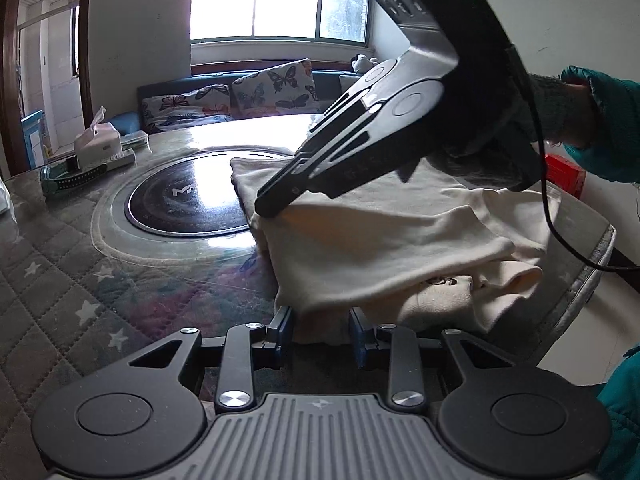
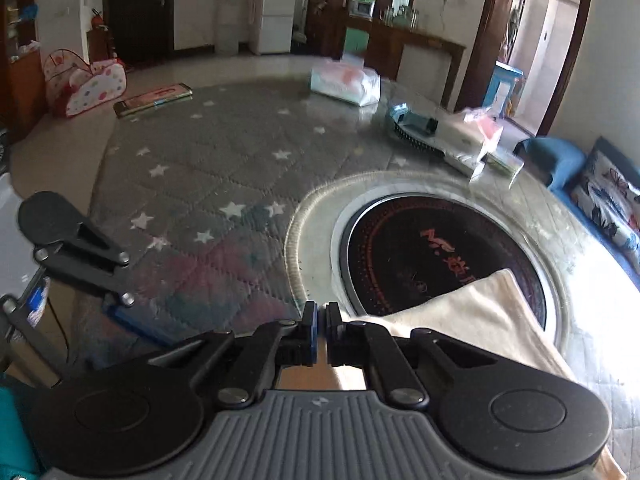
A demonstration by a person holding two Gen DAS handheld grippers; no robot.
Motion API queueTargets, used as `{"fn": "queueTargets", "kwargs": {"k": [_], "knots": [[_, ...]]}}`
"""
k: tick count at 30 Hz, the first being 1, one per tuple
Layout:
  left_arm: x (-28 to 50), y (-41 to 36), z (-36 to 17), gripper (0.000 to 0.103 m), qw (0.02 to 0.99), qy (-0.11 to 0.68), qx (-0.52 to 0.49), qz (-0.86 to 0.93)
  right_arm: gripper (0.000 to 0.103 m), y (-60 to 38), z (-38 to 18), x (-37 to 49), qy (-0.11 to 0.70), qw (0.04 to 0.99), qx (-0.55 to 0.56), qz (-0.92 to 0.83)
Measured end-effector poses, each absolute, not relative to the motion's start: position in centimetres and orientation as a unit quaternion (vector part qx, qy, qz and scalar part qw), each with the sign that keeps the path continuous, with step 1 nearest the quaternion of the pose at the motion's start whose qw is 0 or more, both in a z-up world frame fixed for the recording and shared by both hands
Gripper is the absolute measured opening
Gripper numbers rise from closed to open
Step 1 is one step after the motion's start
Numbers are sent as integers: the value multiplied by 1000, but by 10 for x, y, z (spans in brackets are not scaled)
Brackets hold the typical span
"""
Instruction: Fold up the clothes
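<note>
The cream garment (image 1: 384, 240) lies folded on the worktop (image 1: 120, 272), partly over the round black plate (image 1: 188, 204). Left gripper (image 1: 320, 330) is spread at its near edge; right gripper (image 2: 321, 332) is clenched on its far edge.

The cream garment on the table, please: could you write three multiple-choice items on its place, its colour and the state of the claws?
1. Where does the cream garment lie?
A. on the floor
B. on the table, partly over the round black hob
C. on the sofa

2. What colour are the pads on the claw fingers?
A. blue
B. red
C. yellow

3. How does the left claw stand?
A. not in view
B. shut with nothing near it
C. open, a finger at each side of the garment's near edge

Answers: 1 B, a corner overlaps the hob; 2 A, blue pads show; 3 C, cloth sits in the gap, while the right claw looks shut.
</note>
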State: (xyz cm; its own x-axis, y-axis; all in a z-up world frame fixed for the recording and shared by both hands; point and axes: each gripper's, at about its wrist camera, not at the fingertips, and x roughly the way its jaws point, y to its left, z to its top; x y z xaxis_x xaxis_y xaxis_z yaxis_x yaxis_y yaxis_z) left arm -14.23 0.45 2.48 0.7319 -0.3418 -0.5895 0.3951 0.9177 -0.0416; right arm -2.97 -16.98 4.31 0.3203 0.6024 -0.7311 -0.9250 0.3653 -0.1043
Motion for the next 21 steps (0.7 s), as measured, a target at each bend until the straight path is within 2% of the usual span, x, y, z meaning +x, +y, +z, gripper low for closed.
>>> {"fn": "queueTargets", "kwargs": {"k": [7,11,16,21], "knots": [[-137,11,46,32,938,285,45,-193,10,-224,63,-27,317,811,-214,442],[-120,-5,53,32,936,285,45,-201,10,-269,54,-44,359,817,-208,400],[-83,-32,44,32,930,308,47,-197,12,-310,31,-67,392,823,-188,365],[-50,-39,26,30,924,339,53,-171,14,-330,25,-74,382,840,-169,346]]}}
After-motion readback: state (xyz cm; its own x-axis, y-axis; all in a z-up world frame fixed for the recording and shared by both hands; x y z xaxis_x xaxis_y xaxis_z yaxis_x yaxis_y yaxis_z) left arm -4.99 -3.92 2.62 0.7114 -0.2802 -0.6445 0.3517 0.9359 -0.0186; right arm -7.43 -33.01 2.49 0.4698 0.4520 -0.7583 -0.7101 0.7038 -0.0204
